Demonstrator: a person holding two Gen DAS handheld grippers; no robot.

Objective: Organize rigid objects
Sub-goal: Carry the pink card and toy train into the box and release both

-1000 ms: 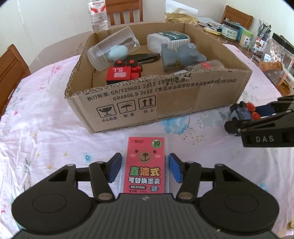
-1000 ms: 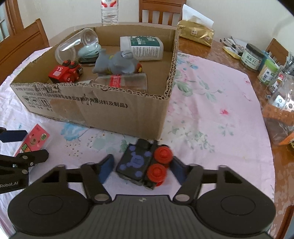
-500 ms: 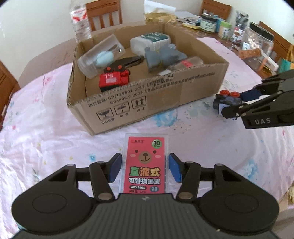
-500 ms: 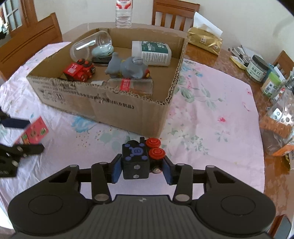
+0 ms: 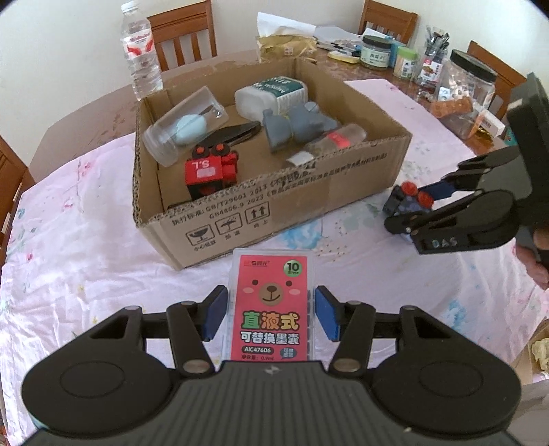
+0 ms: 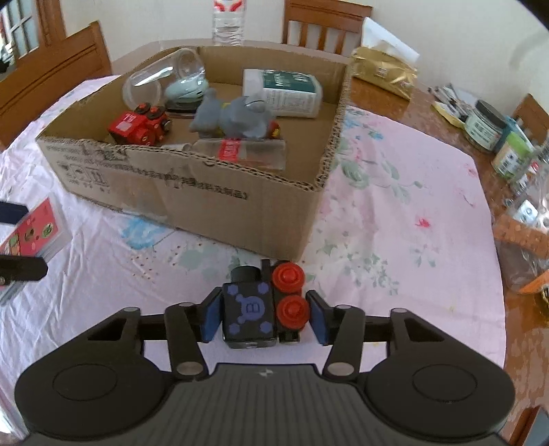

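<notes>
My left gripper (image 5: pixel 271 314) is shut on a clear flat case with a red bear label (image 5: pixel 272 305), held above the tablecloth in front of the cardboard box (image 5: pixel 240 212). My right gripper (image 6: pixel 263 317) is shut on a black toy block with purple dots and red wheels (image 6: pixel 260 310), near the box's front right corner (image 6: pixel 308 219). The same toy block (image 5: pixel 406 200) and right gripper (image 5: pixel 408 207) show at the right of the left wrist view. In the box lie a red toy train (image 5: pixel 209 169), a grey toy (image 5: pixel 295 125), a clear cup (image 5: pixel 182 127), a white bottle (image 5: pixel 271 94) and a small bottle (image 5: pixel 329 139).
A water bottle (image 5: pixel 140 51) stands behind the box. Jars, packets and a gold bag (image 6: pixel 384 72) crowd the table's far right side (image 5: pixel 463 89). Wooden chairs (image 6: pixel 326 24) ring the table. Pink flowered cloth (image 6: pixel 394 206) lies bare right of the box.
The right gripper closed on the black toy block and lifted it off the cloth. The left gripper rose with the red case and rolled a little.
</notes>
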